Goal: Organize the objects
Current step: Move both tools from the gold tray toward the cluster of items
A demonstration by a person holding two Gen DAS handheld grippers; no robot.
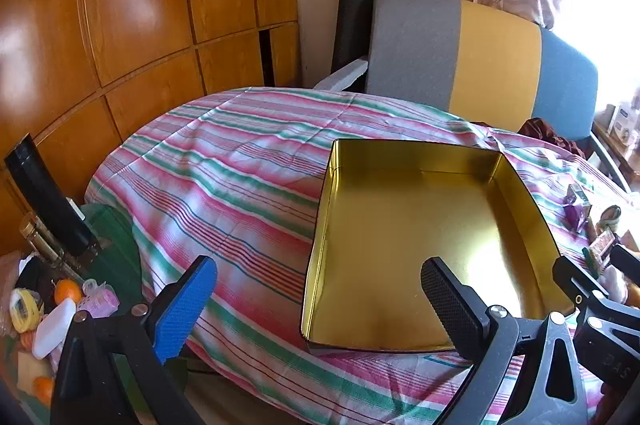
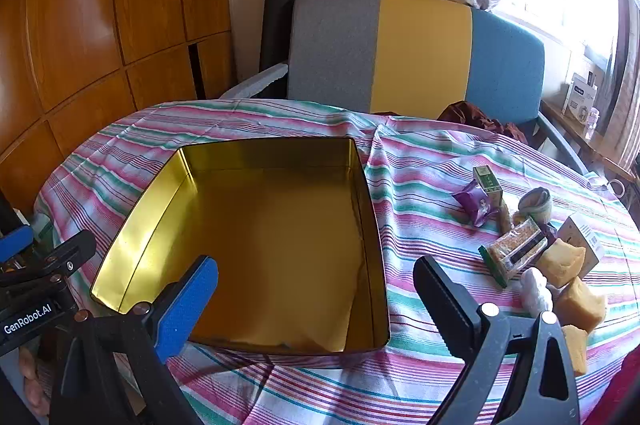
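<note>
An empty gold tin box [image 1: 420, 233] [image 2: 272, 237] sits open on the striped tablecloth [image 1: 224, 177] [image 2: 424, 161]. My left gripper [image 1: 316, 305] hovers open over the box's near left corner, nothing between its fingers. My right gripper [image 2: 316, 305] stands open above the box's near right edge, also empty. To the right of the box lies a cluster of snacks: a purple packet [image 2: 476, 203], a green box [image 2: 489, 181], a clear bar packet [image 2: 514, 251], yellow cake pieces [image 2: 560, 261] and a beige carton [image 2: 584, 237]. The other gripper shows at each view's side edge.
A grey, yellow and blue chair back [image 2: 416, 53] stands behind the table. Wooden cabinet doors [image 1: 132, 5] line the left wall. A side surface with oranges [image 1: 66, 291] and small items lies low at the left. A window shelf [image 2: 580, 101] is at the right.
</note>
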